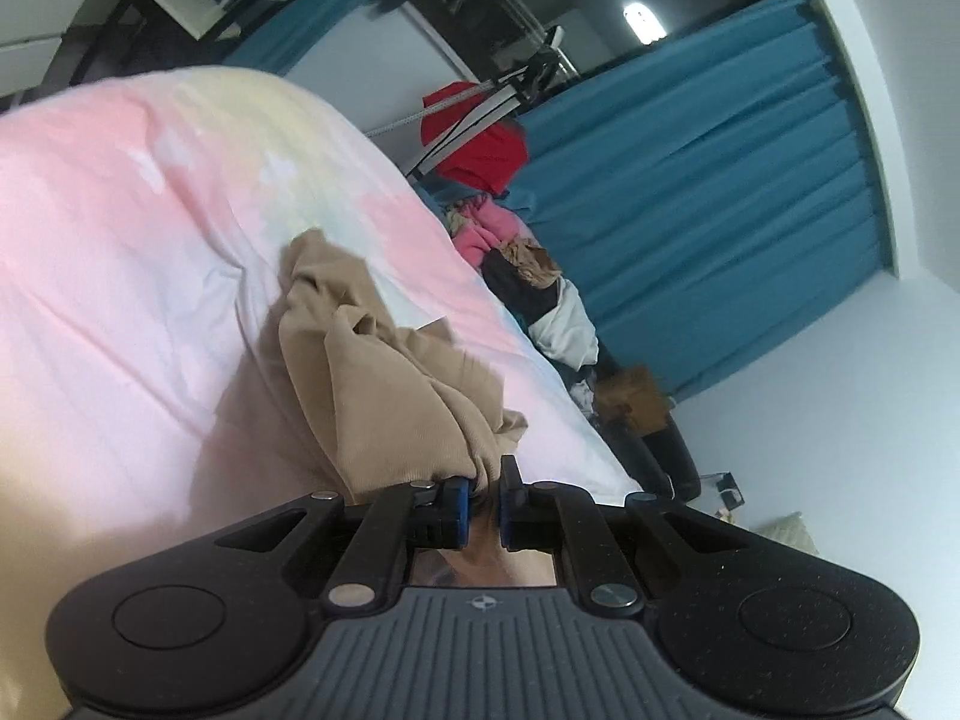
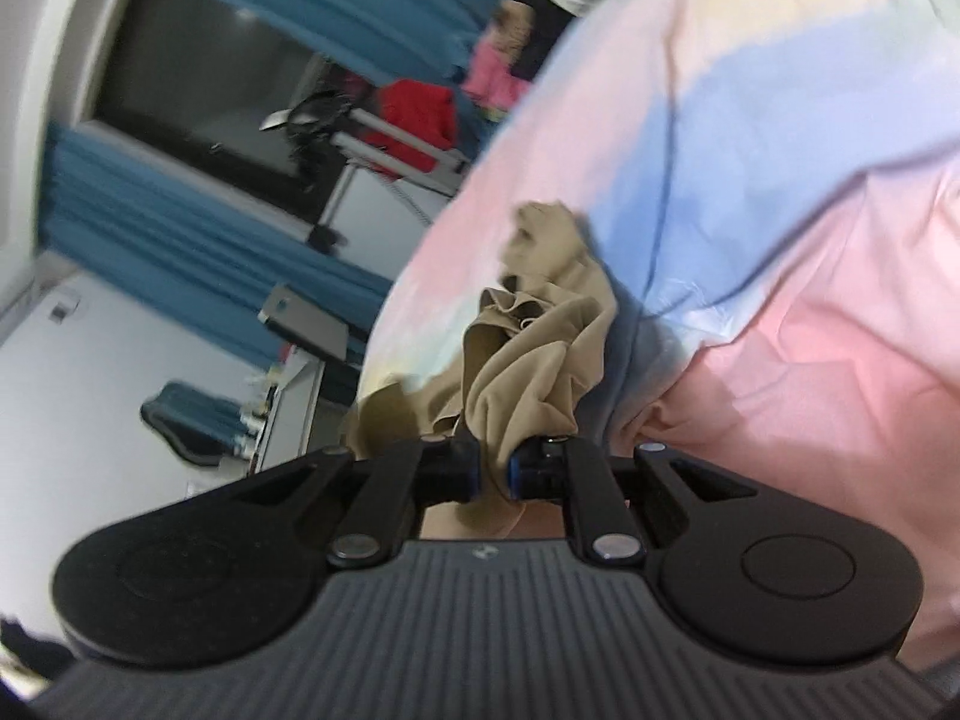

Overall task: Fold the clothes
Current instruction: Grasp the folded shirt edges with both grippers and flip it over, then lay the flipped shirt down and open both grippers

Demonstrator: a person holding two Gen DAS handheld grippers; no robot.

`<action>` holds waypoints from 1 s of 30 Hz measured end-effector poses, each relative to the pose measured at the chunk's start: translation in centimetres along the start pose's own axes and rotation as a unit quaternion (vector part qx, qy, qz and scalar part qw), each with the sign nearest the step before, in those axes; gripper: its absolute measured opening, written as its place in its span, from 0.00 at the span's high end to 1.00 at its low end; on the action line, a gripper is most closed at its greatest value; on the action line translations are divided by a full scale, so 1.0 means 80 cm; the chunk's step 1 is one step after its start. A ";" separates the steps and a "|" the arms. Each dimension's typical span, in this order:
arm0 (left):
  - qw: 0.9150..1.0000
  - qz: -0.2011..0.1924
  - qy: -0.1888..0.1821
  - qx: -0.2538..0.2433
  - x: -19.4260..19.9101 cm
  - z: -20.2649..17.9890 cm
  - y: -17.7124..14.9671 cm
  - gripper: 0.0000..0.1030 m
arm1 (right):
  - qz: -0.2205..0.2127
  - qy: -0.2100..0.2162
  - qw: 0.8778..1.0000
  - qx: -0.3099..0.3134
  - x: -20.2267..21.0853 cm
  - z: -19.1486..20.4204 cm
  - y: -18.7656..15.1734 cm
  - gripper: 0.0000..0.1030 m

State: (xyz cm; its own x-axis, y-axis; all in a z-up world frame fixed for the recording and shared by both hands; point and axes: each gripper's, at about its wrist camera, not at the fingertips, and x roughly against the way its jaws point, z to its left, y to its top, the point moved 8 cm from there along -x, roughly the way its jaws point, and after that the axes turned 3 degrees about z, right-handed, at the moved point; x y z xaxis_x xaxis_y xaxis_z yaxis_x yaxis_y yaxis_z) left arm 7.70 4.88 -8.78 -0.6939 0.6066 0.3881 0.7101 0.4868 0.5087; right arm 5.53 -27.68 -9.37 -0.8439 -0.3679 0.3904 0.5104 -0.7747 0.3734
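Observation:
A crumpled tan garment [image 1: 384, 372] hangs bunched over the pastel pink, yellow and blue bedsheet [image 1: 132, 228]. My left gripper [image 1: 485, 504] is shut on one edge of the tan cloth, which is pinched between its blue pads. In the right wrist view the same tan garment [image 2: 528, 360] trails forward from my right gripper [image 2: 493, 471], which is shut on another bunched part of it, above the bedsheet [image 2: 810, 276]. The garment is lifted and twisted, not laid flat.
A pile of other clothes [image 1: 516, 252], pink, black, white and red, lies along the bed's far edge. Blue curtains [image 1: 720, 192] and a dark window stand behind. A stand with a red garment [image 2: 414, 114] and a small table [image 2: 300, 324] are beside the bed.

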 end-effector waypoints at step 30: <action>0.973 0.017 0.179 -0.141 -0.201 0.063 0.083 0.87 | 0.070 -0.086 0.994 -0.003 -0.209 -0.026 0.071 0.87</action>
State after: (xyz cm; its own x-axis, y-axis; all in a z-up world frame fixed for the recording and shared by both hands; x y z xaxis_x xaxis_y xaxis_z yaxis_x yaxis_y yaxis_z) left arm 24.19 1.55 -15.52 -0.7035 0.3366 0.6259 0.7075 0.2474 0.6621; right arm 22.24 -27.00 -15.54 -0.7231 -0.3795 0.5772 0.6203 -0.7245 0.3007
